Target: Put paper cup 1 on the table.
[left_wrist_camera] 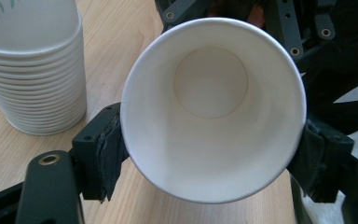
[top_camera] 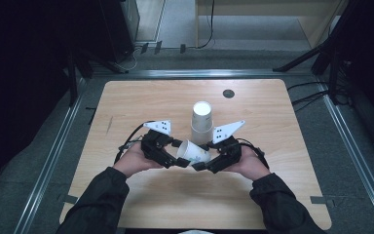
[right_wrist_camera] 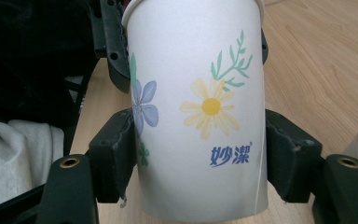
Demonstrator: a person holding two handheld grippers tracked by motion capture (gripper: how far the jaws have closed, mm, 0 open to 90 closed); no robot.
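At the centre of the high view, 1 paper cup point(top_camera: 193, 152) lies sideways between both grippers, just below the upside-down cup stack point(top_camera: 201, 122). The right gripper point(right_wrist_camera: 200, 149) clamps its body; the left gripper point(left_wrist_camera: 209, 154) has its jaws closed onto the rim. This looks like a hand-over between the 2 grippers. Next, 1 gripper should let go while the other keeps its grip without crushing the cup.

cup stack point(left_wrist_camera: 32, 70): top cut off | paper cup point(right_wrist_camera: 198, 107): rim and base cropped
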